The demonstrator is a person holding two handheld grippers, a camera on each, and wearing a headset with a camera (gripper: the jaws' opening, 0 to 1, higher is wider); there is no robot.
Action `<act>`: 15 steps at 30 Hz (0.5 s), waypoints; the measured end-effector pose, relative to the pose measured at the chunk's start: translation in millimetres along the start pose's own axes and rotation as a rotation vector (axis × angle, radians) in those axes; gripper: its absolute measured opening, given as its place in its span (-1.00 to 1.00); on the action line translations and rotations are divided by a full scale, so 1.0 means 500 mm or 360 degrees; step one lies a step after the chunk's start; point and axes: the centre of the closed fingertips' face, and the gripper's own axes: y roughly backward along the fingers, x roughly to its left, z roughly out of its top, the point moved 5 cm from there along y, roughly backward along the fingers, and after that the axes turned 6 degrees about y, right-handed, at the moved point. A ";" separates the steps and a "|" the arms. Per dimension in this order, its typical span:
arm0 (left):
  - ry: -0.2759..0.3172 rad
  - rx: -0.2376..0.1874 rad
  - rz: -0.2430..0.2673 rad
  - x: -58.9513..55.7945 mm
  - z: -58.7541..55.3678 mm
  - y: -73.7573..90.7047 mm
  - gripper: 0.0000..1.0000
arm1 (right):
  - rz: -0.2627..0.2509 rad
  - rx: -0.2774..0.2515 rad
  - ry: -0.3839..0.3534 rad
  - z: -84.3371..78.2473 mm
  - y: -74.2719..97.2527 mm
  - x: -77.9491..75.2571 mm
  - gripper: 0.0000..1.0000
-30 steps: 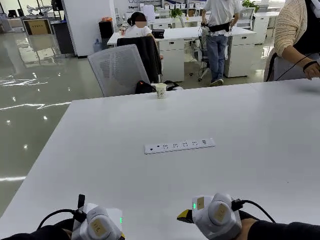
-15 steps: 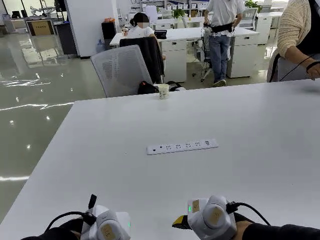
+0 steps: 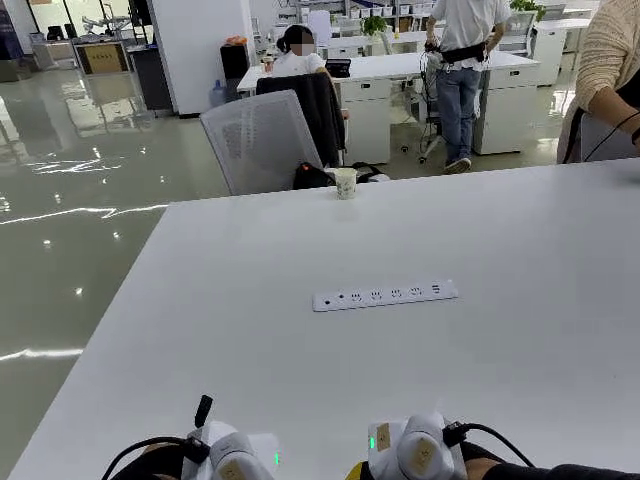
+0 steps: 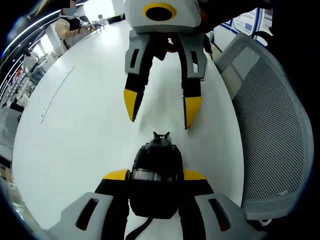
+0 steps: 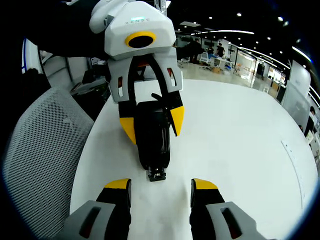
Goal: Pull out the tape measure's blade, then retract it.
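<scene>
A: Left gripper view: which step is being worked?
B: The pull-out is being set up. The tape measure (image 5: pixel 152 135) is being gripped by the left gripper (image 4: pixel 156 175), over the bench (image 3: pixel 200 300), on the near side of the power strip (image 3: pixel 385 296). Seemingly nothing is being drawn out yet; the hook (image 5: pixel 156 174) is sitting fully home.
A: And the right gripper (image 5: pixel 161 186)?
B: It is being held released, jaws parted, facing the hook, just short of it. Next, the hook is probably needing to be pinched and drawn straight out.
</scene>
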 end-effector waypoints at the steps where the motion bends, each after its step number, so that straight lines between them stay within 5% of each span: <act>1: 0.0004 -0.0008 0.0001 0.000 0.000 0.000 -0.35 | 0.0001 0.0003 -0.0001 0.001 -0.003 -0.001 -0.15; 15: -0.0012 -0.0022 -0.0003 0.004 -0.002 0.000 -0.36 | 0.0062 0.0078 0.0046 0.000 -0.053 0.001 -0.58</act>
